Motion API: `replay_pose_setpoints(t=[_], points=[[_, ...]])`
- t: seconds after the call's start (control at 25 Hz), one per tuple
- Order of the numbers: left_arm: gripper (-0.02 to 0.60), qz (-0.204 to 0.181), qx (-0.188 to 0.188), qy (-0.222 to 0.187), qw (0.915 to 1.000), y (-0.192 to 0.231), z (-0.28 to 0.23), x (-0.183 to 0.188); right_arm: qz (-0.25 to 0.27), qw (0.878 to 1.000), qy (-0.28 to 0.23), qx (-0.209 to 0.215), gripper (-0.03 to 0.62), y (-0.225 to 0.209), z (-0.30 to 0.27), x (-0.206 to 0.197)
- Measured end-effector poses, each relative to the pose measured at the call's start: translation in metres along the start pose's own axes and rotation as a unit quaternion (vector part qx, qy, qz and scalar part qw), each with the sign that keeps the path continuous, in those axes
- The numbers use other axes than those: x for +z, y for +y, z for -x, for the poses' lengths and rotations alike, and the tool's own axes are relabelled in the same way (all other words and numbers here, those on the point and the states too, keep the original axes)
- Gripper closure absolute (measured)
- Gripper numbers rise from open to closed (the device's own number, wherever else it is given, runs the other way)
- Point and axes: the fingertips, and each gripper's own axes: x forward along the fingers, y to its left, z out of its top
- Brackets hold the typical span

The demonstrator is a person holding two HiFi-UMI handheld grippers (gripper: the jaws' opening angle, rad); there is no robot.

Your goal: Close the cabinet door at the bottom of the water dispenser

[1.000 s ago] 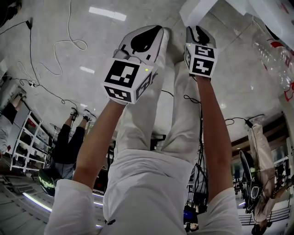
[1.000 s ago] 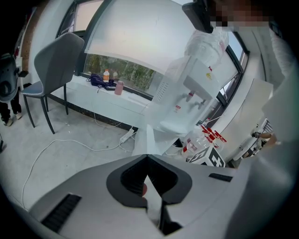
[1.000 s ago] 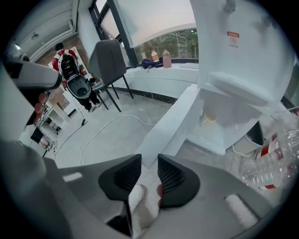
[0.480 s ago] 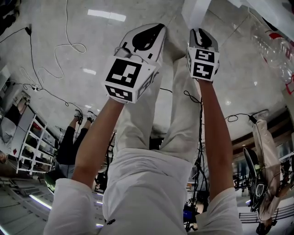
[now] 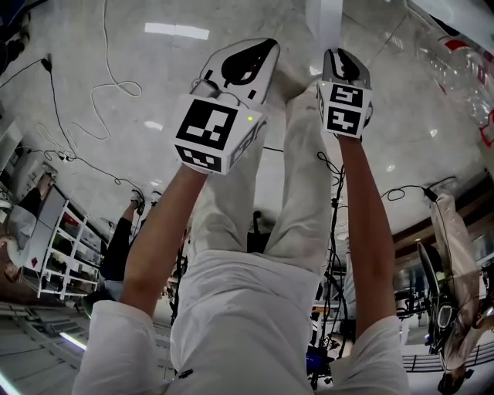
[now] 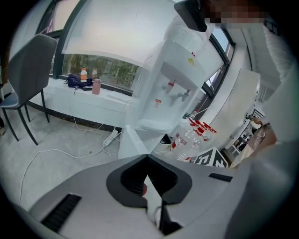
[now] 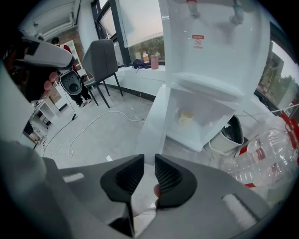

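The white water dispenser stands ahead, and its bottom cabinet is open with a pale cup inside. The cabinet door swings out to the left, edge-on to me; it also shows as a white panel, the door and door. My right gripper points down at the door's edge. Its jaws have just been closing to a narrow gap with nothing between them. My left gripper is shut and empty, held beside the right gripper, still short of the dispenser.
Empty plastic bottles and a lined bin lie right of the dispenser. A grey chair stands at the left by the window sill. Cables trail over the floor. Other people stand behind me.
Both grippers have moved across the floor toward the door. The white panel at the top of the head view now stands more upright, just above the right gripper.
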Motion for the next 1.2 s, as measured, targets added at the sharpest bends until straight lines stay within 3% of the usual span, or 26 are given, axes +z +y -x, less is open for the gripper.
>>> replay_pose_setpoints(t=[0.76, 0.88, 1.2], points=[[0.578, -0.036, -0.021, 0.006, 0.9991, -0.050, -0.026, 0.007, 0.004, 0.999, -0.013, -0.048, 0.522, -0.080, 0.014, -0.003], [0.578, -0.039, -0.025, 0.006, 0.9989, -0.057, -0.030, 0.007, -0.001, 0.998, -0.016, -0.063, 0.572, -0.094, 0.014, -0.002], [0.578, -0.044, -0.028, 0.005, 0.9986, -0.071, -0.037, 0.009, 0.000, 0.996, -0.026, -0.082, 0.583, -0.139, 0.015, 0.008]])
